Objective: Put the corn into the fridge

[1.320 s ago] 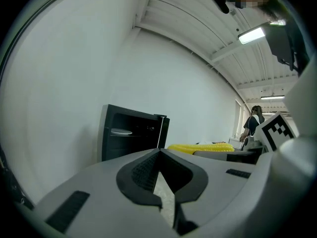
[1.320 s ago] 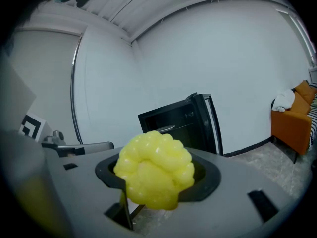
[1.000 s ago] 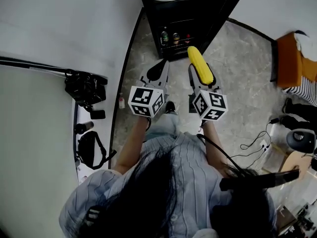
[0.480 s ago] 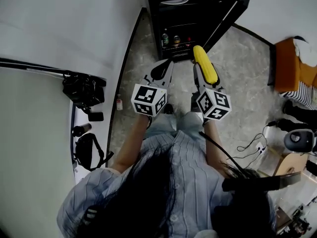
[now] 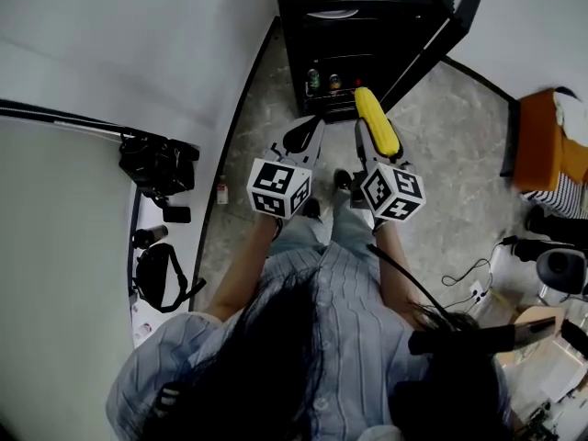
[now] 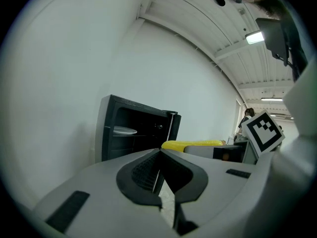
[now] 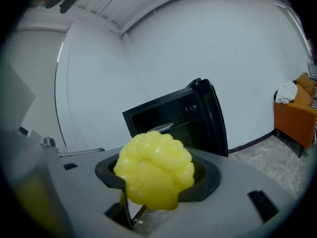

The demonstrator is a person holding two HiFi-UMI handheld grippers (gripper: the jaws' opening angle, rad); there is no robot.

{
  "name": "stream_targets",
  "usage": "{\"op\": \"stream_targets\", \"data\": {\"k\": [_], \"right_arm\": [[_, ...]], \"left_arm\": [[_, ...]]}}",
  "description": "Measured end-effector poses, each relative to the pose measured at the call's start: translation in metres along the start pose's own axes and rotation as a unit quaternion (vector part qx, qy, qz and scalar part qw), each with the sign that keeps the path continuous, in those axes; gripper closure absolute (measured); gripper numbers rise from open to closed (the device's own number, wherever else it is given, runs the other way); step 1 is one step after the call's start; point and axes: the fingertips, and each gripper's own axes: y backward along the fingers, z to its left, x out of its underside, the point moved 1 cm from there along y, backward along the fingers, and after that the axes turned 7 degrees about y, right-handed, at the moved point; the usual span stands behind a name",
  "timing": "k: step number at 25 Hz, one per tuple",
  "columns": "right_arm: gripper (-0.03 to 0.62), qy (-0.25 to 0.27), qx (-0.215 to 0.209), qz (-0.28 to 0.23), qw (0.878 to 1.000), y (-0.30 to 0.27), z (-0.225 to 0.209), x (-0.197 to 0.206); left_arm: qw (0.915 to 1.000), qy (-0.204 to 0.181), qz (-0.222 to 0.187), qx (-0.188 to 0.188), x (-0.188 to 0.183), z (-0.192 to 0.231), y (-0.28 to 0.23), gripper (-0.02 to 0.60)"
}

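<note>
A yellow corn cob (image 5: 377, 121) sticks forward out of my right gripper (image 5: 369, 141), which is shut on it; its knobbly end (image 7: 154, 170) fills the right gripper view. My left gripper (image 5: 303, 138) hangs beside it with its jaws shut and nothing between them (image 6: 159, 175). Ahead stands a small black fridge (image 5: 363, 21) with its door (image 5: 441, 35) swung open to the right. Inside, a white plate (image 5: 333, 13) rests on an upper shelf and bottles (image 5: 323, 83) stand on the lowest one. The corn (image 6: 192, 144) also shows at the left gripper view's right.
A white wall (image 5: 138, 44) runs along the left. Black bags and gear (image 5: 156, 168) lie by a rail at the left. An orange chair (image 5: 542, 136) stands at the right, with cables (image 5: 469, 278) and a power strip on the grey floor.
The fridge has come a little nearer in the head view as the person steps forward. Both grippers keep their places side by side, the corn still held.
</note>
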Motion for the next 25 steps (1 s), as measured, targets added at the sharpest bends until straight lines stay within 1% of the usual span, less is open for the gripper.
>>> {"op": "stream_targets", "data": {"k": [4,6,11,16,20,25], "right_arm": [[0.339,-0.022,-0.012,0.009,1.0,-0.024,-0.02,-0.004],[0.339,-0.022,-0.017,0.016,0.999,-0.039,-0.031,-0.005],[0.339,-0.007,-0.033,0.051,0.998,-0.074,-0.057,0.004],[0.339,0.024,-0.047,0.09,0.995,-0.114,-0.084,0.02],[0.339,0.038,-0.058,0.109,0.992,-0.144,-0.099,0.027],[0.339,0.033,-0.076,0.134,0.988,-0.182,-0.11,0.039]], "left_arm": [[0.9999,-0.011,0.005,-0.007,-0.003,-0.003,-0.025,0.574],[0.9998,-0.013,0.006,-0.012,-0.004,-0.001,-0.039,0.574],[0.9995,-0.01,0.016,-0.025,0.003,0.0,-0.072,0.574],[0.9989,-0.013,0.034,-0.027,0.012,0.003,-0.106,0.574],[0.9983,-0.004,0.04,-0.041,0.016,0.013,-0.125,0.574],[0.997,0.015,0.041,-0.063,0.023,0.025,-0.145,0.574]]}}
